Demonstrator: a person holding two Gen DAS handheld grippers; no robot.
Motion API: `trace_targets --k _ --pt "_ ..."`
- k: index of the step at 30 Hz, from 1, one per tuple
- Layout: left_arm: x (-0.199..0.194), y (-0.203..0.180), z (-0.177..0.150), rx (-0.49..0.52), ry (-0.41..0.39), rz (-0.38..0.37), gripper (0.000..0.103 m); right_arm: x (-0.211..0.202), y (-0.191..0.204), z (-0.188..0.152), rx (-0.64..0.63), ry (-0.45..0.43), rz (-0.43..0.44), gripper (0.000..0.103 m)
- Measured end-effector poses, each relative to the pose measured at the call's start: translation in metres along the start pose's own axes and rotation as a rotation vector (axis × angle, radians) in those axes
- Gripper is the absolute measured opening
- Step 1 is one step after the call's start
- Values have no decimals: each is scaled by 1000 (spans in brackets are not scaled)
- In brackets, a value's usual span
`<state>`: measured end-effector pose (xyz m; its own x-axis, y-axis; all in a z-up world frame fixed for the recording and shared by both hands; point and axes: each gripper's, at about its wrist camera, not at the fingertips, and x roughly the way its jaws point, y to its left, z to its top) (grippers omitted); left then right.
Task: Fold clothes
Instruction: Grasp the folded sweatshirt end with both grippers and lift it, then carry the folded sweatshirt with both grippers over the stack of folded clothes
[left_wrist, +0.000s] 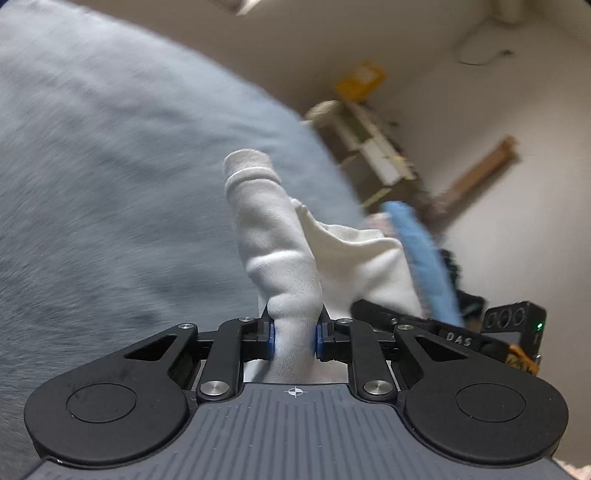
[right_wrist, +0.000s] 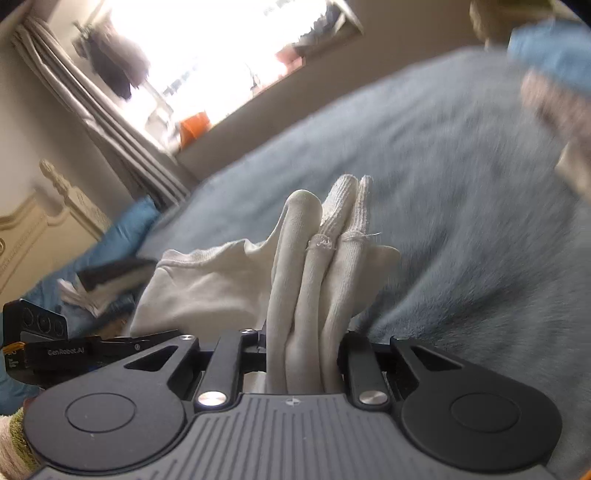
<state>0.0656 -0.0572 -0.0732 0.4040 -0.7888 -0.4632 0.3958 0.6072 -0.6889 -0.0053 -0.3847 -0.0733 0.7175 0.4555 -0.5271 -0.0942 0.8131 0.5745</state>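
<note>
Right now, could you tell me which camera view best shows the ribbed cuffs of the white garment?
The right wrist view: two ribbed cuffs stand beyond the right gripper, seams visible. The left wrist view shows only bunched white fabric clamped in the left gripper.

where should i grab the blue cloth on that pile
Judging from the left wrist view, pinch the blue cloth along its upper edge, coming from above. It stands edge-up beside the white garment, so that ridge looks like its freest part.
</note>
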Motion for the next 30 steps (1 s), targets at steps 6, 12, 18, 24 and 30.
trace_targets --k 6,12,18,24,30 --pt "-6 -90 35 121 24 -232 16 -128 33 26 -49 -218 -75 18" --pt "46 -181 66 250 17 -397 16 -227 59 78 -249 -375 -288 18" --pt "116 -244 77 279 55 -463 16 -274 32 116 -328 -450 -444 18" --pt "167 -269 74 268 61 -476 16 -289 -27 141 -352 -462 -476 18" --pt "207 -273 67 202 86 -453 16 -292 -88 162 -374 -430 -451 18"
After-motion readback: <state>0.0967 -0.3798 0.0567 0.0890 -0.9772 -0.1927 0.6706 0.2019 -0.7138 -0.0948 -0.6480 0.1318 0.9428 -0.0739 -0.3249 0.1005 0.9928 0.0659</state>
